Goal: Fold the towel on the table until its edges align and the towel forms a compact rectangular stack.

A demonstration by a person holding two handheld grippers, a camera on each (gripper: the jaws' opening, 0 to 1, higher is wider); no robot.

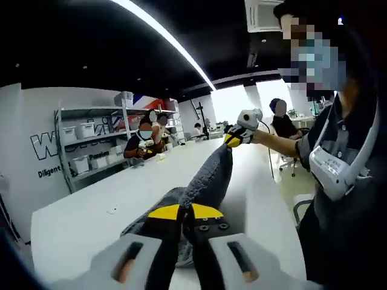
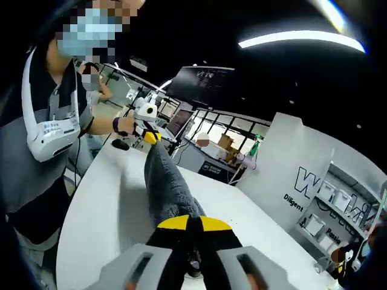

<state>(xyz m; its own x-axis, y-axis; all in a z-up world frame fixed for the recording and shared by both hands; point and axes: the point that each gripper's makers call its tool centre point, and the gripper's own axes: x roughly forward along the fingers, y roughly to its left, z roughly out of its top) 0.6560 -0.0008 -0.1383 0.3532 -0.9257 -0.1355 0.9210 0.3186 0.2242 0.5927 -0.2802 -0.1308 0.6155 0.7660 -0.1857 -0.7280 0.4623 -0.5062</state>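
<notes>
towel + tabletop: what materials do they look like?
Towel: dark grey terry or microfibre by its nubby, matte pile; it sags softly between the left gripper and right gripper. Table: smooth white top with a faint sheen, probably laminate; exact material unclear.

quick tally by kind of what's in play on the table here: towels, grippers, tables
dark grey terry towel: 1, stretched between both grippers
yellow-tipped hand-held gripper: 2, left and right, each shut on a towel end
long white table: 1
Total: 4
</notes>
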